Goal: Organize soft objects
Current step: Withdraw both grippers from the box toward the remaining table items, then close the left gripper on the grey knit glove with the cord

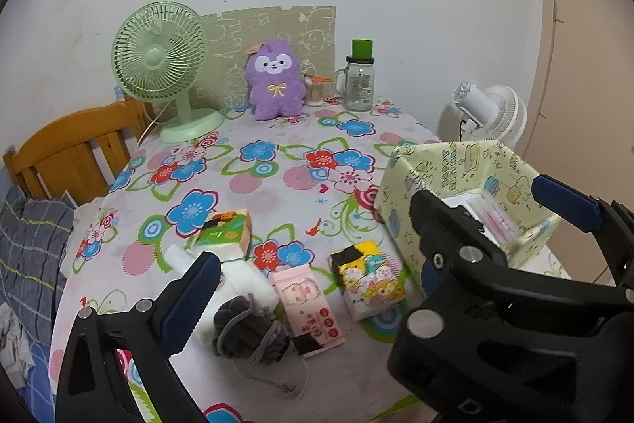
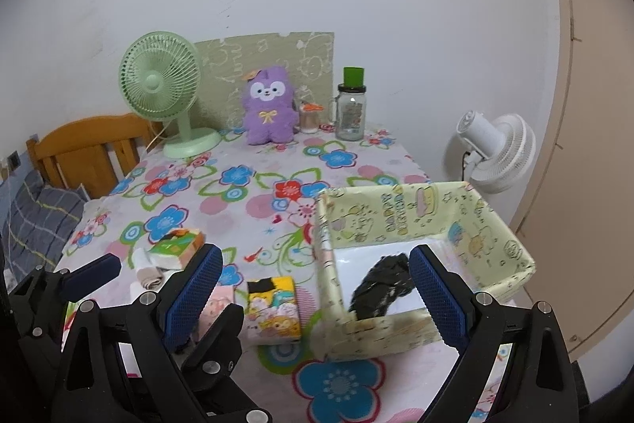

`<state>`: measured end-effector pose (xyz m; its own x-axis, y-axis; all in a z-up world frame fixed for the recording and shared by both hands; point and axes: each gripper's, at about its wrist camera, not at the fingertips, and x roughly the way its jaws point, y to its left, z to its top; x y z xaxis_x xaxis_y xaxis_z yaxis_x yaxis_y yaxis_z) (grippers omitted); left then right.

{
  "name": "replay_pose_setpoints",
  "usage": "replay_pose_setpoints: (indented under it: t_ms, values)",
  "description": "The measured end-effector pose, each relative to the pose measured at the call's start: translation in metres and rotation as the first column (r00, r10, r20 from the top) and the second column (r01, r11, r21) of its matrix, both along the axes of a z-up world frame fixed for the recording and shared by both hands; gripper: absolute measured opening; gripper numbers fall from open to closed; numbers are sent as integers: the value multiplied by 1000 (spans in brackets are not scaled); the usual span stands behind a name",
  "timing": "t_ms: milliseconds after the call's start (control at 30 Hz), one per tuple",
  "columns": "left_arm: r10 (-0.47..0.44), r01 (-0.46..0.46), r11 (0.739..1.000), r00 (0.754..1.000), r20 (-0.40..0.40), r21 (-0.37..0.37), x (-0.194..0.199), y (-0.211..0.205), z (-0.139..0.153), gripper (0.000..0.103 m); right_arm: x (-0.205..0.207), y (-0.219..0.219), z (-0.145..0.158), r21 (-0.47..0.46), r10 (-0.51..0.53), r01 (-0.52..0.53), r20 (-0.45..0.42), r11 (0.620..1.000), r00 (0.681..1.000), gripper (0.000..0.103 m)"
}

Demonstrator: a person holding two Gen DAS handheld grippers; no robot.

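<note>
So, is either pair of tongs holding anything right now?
No. The left tongs hang open above the grey mesh bath sponge; the right tongs are open over the yellow patterned box, nothing between their fingers.

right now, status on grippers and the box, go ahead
Both hand-held grippers open, empty: left, right. Black soft bundle already in patterned yellow paper box. Grey knitted pouch below left, unobstructed.

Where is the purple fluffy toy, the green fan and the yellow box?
purple plush toy (image 2: 270,111): right wrist view, on its belly below the bow.
green fan (image 2: 158,82): right wrist view, on the round grille.
yellow box (image 2: 400,221): right wrist view, on its far inner wall.
</note>
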<state>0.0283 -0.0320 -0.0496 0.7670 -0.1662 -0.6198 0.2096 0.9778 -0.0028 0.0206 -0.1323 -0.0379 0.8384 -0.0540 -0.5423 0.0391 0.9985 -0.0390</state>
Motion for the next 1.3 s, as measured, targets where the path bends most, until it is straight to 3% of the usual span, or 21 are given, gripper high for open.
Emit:
replay_pose_setpoints:
  t_ms: [467, 1300]
  values:
    - [22, -22, 1000, 1000, -12, -22, -8, 23, -22, 102, -6, 23, -23, 17, 10, -10, -24, 1000, 1000, 97]
    - [82, -82, 997, 992, -93, -1, 4, 46, -71, 86, 6, 41, -73, 4, 12, -12, -93, 1000, 996, 97]
